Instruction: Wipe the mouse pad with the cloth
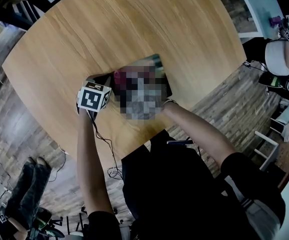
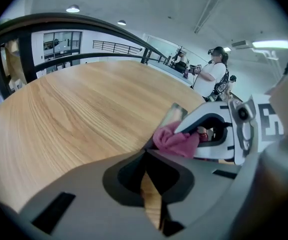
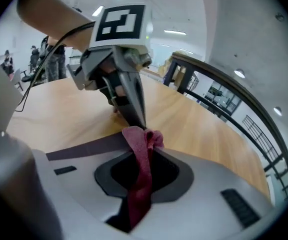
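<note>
pink cloth [image 3: 140, 149] at mouse pad [image 3: 86, 148] edge

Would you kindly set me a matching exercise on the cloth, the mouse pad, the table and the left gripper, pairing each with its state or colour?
Things:
1. cloth
2. mouse pad
3. table
4. left gripper

States:
A. light wood grain
B. fingers together
C. dark, lying flat
D. reddish pink, pinched by the right gripper

Pairs: 1-D, 2-C, 3-A, 4-B.
</note>
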Tool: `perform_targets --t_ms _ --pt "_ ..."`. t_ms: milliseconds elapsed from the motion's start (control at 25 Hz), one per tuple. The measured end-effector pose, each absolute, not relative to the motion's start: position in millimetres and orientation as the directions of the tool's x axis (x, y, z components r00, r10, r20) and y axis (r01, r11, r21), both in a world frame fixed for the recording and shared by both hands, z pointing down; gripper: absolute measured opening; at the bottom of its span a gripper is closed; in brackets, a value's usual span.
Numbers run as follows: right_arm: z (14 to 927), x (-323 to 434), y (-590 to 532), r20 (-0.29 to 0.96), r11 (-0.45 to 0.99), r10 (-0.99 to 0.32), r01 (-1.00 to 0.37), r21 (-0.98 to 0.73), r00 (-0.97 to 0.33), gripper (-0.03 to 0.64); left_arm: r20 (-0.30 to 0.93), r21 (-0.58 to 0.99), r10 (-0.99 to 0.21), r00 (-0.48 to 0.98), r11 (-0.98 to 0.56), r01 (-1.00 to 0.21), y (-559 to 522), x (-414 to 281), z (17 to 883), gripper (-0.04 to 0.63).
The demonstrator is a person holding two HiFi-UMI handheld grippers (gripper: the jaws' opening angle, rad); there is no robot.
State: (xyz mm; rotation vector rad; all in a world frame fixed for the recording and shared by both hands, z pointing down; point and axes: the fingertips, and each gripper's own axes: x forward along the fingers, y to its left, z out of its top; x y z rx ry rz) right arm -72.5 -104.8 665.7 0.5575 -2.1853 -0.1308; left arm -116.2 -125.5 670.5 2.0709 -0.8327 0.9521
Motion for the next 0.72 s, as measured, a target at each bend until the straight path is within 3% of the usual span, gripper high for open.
perform_targets --t_ms 720 --pt "662 -89 9 0.719 0.971 -0.209 -0.053 0.233 -0.663 0.063 0.819 0.301 -0.281 0.500 -0.532 -0.792 -125 -116 669 0.025"
